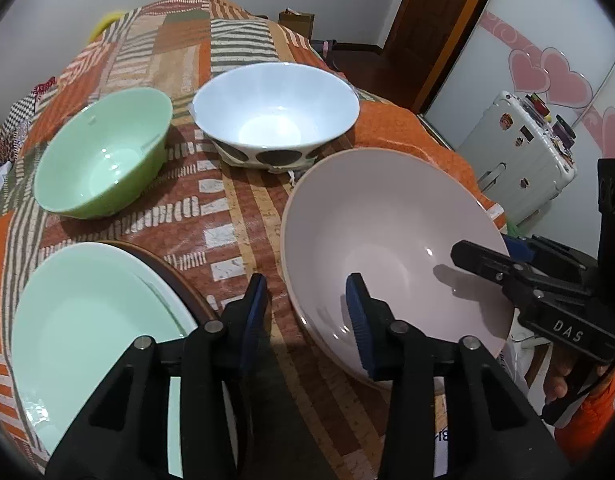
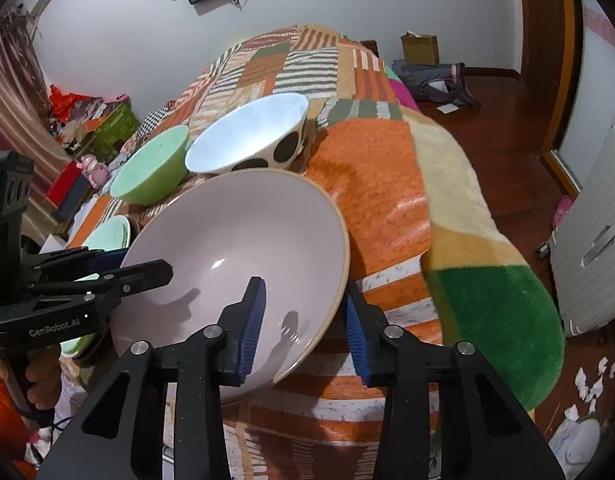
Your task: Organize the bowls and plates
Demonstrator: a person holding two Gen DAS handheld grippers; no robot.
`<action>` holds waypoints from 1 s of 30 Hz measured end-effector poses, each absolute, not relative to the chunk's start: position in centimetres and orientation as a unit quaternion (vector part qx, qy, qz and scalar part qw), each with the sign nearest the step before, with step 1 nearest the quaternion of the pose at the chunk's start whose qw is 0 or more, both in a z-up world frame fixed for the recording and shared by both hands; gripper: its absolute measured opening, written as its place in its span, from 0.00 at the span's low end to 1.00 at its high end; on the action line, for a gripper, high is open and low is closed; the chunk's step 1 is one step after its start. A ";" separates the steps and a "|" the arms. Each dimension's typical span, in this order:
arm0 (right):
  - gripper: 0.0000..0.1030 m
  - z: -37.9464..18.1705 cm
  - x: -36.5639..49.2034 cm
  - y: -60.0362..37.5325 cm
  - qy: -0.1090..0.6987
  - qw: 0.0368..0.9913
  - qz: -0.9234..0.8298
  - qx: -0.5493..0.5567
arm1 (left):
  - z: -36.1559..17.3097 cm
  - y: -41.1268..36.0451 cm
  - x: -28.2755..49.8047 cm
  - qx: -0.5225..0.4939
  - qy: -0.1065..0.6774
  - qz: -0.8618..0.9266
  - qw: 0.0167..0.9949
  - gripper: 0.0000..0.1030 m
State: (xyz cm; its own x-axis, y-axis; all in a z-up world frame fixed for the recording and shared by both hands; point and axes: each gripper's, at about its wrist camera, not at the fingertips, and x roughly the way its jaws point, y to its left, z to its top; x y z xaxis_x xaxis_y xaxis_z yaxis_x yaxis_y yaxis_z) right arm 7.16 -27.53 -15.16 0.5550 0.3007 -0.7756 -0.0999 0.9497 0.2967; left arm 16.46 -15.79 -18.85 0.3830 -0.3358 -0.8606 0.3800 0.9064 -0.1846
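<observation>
Both grippers, left gripper and right gripper, have narrowed jaws straddling opposite rims of the pink bowl on the bed, pad contact uncertain; next, probably lift level together.

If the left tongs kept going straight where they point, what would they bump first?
Probably the pink bowl: the left tongs already straddle its near rim, with the patterned cloth just beneath. Depth is unclear.

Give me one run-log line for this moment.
left gripper: astride near-left rim of pink bowl | right gripper: astride its right rim | green bowl, spotted bowl, green plate: untouched
</observation>
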 end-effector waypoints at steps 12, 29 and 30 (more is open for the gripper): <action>0.28 -15.1 7.3 -27.3 0.460 0.873 0.108 0.119 | -19.5 -16.7 16.0 0.022 0.525 -0.223 0.821 0.28; 0.28 -11.9 6.8 -24.5 0.435 0.888 0.108 0.105 | -15.6 -13.5 14.1 -0.003 0.483 -0.219 0.848 0.27; 0.28 -11.6 6.8 -24.1 0.431 0.890 0.109 0.103 | -15.2 -13.0 13.8 -0.006 0.477 -0.218 0.851 0.28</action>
State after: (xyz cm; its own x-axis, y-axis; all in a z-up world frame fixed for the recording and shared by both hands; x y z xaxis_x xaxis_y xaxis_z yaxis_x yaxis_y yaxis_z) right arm 6.77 -24.13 -11.57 0.6041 0.2832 -0.7449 -0.1058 0.9550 0.2772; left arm 13.84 -12.98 -15.20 0.4492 -0.3761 -0.8104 0.3652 0.9051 -0.2177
